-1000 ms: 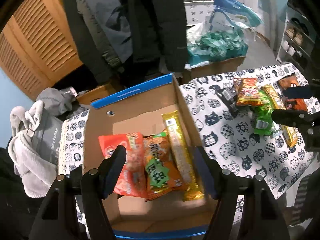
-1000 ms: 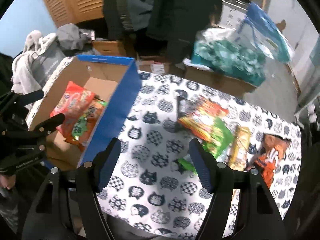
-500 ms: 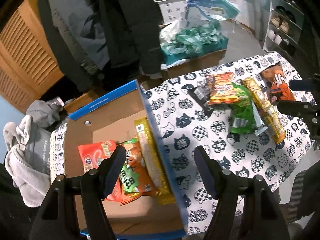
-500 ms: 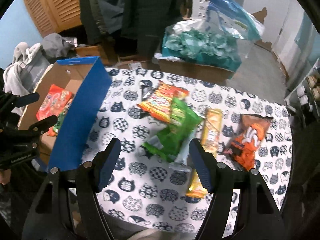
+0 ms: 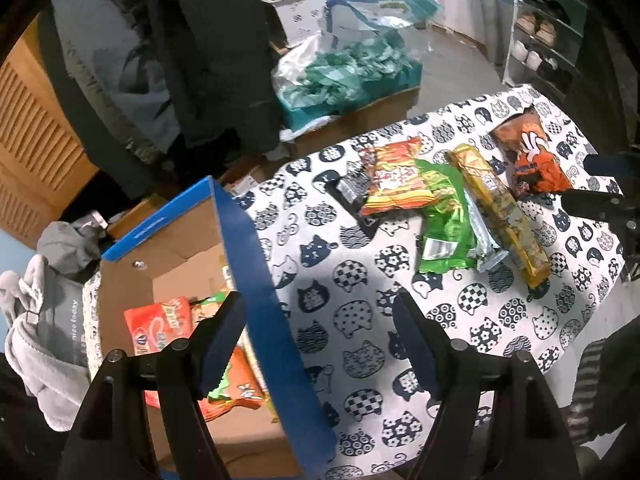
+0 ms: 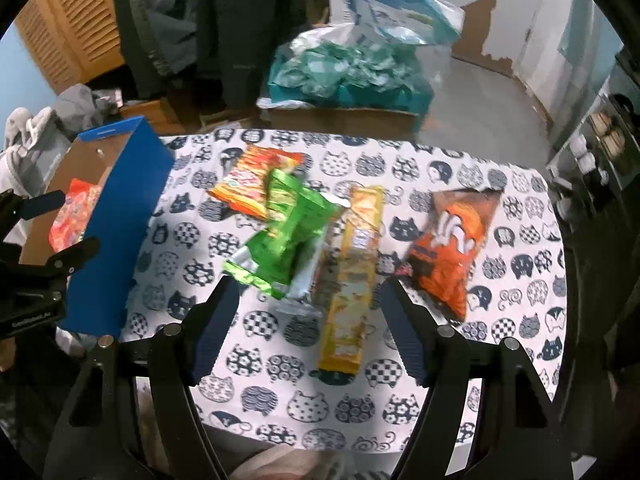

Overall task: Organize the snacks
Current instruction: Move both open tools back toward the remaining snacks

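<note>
An open brown cardboard box with blue outer walls stands at the left end of the cat-print tablecloth. Inside it lie a red-orange foil snack bag and an orange bag with green lettering, flat on the bottom. On the cloth to the right, 4 more packets lie loose: an orange-and-yellow crinkled bag, a shiny green foil bag overlapping its edge, a long yellow-gold wrapped bar just beside the green one, and an orange bag with a white cartoon glove, apart at the far right.
</note>
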A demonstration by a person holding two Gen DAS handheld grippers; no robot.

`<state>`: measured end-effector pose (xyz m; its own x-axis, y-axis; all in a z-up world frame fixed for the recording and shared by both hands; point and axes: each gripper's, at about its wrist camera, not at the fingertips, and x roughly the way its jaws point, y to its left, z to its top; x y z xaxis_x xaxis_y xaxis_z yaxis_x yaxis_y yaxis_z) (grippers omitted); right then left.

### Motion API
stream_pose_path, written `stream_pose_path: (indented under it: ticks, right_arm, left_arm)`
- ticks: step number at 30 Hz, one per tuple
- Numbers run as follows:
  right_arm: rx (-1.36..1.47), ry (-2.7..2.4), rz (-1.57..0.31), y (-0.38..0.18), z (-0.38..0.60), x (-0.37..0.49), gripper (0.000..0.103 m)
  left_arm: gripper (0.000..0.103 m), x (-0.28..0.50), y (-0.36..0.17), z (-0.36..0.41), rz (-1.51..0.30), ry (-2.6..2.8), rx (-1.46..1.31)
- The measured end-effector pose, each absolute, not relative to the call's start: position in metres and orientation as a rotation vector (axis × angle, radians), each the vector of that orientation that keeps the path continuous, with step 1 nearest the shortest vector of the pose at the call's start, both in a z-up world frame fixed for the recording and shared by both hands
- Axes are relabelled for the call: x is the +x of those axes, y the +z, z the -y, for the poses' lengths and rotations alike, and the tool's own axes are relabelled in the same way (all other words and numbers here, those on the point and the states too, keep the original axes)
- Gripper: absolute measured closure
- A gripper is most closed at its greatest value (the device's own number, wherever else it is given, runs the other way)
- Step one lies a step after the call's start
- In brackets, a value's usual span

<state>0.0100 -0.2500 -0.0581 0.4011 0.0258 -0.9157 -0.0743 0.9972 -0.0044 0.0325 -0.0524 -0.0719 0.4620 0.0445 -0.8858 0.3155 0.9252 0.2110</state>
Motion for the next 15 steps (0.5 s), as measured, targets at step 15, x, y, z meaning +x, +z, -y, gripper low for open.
stream_pose_path:
  ticks: [15]
  right_arm:
    - [0.019,-0.056,-1.164,-0.067,0.308,0.013,0.03]
  left_arm:
    - [0.026,0.055,-0.079,0.075,-1.127,-0.203,0.338]
